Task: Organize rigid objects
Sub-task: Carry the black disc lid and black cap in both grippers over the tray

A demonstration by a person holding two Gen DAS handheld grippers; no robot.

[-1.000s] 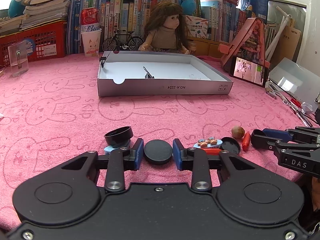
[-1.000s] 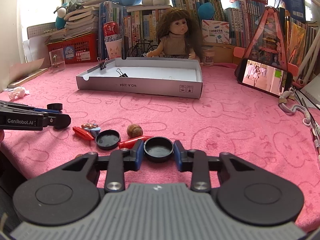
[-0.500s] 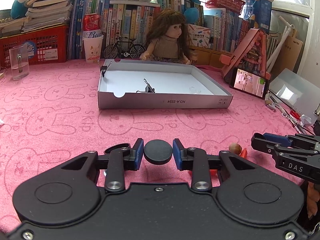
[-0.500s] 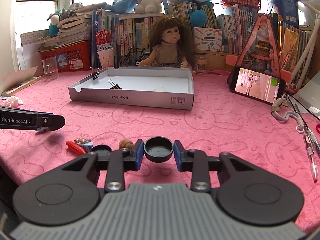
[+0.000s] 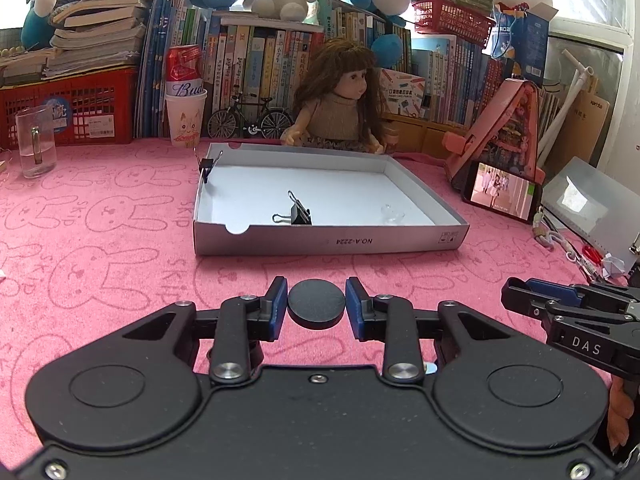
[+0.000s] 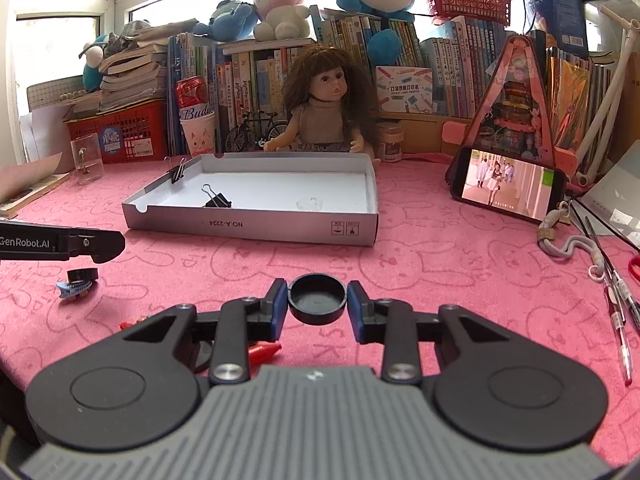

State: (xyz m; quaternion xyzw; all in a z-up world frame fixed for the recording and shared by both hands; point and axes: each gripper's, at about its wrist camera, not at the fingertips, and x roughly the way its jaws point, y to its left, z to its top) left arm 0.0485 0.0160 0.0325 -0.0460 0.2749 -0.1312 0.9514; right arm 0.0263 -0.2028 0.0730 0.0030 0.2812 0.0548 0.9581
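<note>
Both grippers have risen with caps; box (image 5: 328, 240) holds binder clips (image 5: 296, 214).

doll (image 5: 340, 100), phone (image 6: 508, 184), beer can (image 5: 185, 68)

Pink rabbit-print cloth (image 5: 100, 240), black caps (image 5: 317, 305)

Bright daylight from the windows (image 6: 60, 40) behind the bookshelf (image 6: 248, 96), blown out to white. Soft shadows on the pink table (image 5: 100, 240). Strong fisheye bending and dark corners. Sharp throughout.
</note>
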